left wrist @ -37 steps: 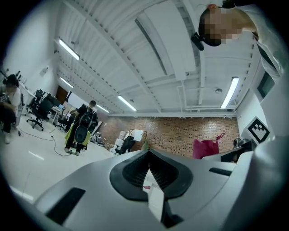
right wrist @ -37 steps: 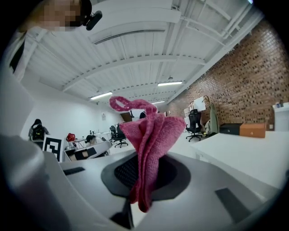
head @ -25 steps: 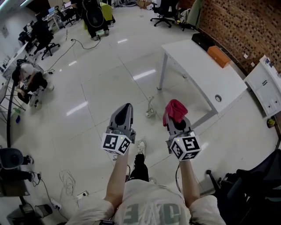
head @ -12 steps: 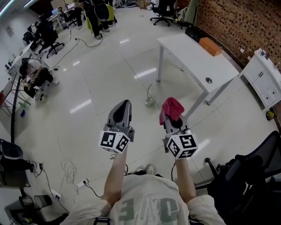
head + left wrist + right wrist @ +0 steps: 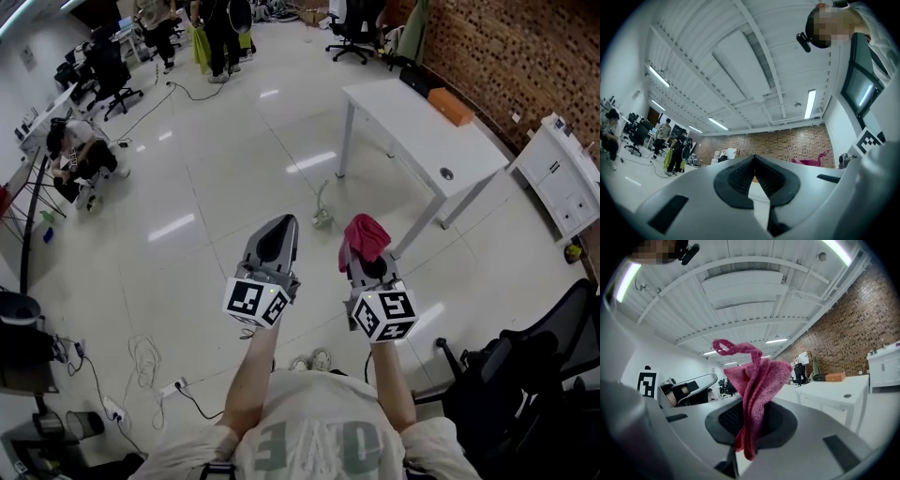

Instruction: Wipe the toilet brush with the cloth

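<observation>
A pink cloth [image 5: 367, 234] hangs bunched from my right gripper [image 5: 366, 251], which is shut on it. In the right gripper view the cloth [image 5: 757, 380] stands up out of the closed jaws of that gripper [image 5: 749, 420]. My left gripper [image 5: 278, 230] is beside it, shut and empty. Its pads meet in the left gripper view [image 5: 753, 161]. Both are held out level above the floor. A small pale upright thing [image 5: 321, 214], which looks like the toilet brush in its holder, stands on the floor ahead of the grippers near a table leg.
A white table [image 5: 412, 131] with an orange box [image 5: 453, 106] stands ahead on the right, before a brick wall. A white cabinet [image 5: 562, 178] is at the far right. A black chair [image 5: 530, 375] sits at the lower right. Cables [image 5: 150, 361] lie on the left, and people are at the back left.
Both grippers have travelled across the room with the person. The left one now sits a little further right in the head view. The cloth stays gripped in the right one.
</observation>
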The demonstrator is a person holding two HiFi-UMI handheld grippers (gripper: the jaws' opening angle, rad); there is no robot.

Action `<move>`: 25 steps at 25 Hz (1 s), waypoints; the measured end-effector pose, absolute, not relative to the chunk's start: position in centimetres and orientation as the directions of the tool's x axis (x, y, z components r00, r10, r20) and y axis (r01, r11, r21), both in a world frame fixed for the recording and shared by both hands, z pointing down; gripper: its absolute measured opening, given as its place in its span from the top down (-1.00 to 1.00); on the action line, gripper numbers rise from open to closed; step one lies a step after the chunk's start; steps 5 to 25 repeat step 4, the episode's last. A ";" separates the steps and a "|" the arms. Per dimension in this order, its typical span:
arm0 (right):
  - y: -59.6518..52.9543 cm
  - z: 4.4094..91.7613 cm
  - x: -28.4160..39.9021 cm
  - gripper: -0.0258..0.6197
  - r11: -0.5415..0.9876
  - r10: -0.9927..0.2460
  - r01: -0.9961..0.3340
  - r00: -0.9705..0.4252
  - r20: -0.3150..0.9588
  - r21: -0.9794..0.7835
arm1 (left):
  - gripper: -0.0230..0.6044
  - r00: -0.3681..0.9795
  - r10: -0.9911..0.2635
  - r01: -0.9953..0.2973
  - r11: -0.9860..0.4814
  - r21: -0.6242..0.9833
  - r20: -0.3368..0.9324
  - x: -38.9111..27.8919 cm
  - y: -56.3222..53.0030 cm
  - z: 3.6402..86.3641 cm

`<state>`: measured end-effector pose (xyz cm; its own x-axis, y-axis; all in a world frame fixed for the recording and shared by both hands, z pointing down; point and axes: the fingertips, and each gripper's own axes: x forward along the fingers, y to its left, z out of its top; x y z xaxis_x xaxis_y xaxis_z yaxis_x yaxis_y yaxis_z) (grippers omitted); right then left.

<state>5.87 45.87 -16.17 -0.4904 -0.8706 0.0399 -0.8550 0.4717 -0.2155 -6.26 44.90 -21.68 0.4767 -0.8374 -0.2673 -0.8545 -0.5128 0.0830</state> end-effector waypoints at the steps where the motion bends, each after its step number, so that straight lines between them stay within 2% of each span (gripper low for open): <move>1: 46.1 -16.2 5.5 0.83 0.475 -0.869 -0.854 -0.493 0.037 -0.212 | 0.91 0.478 -0.836 -0.853 -0.515 0.083 -0.269 -6.4 45.1 -21.6; 25: 47.3 -16.3 4.4 0.83 0.481 -0.868 -0.853 -0.496 0.029 -0.203 | 0.91 0.482 -0.833 -0.851 -0.519 0.084 -0.270 -7.1 46.3 -21.3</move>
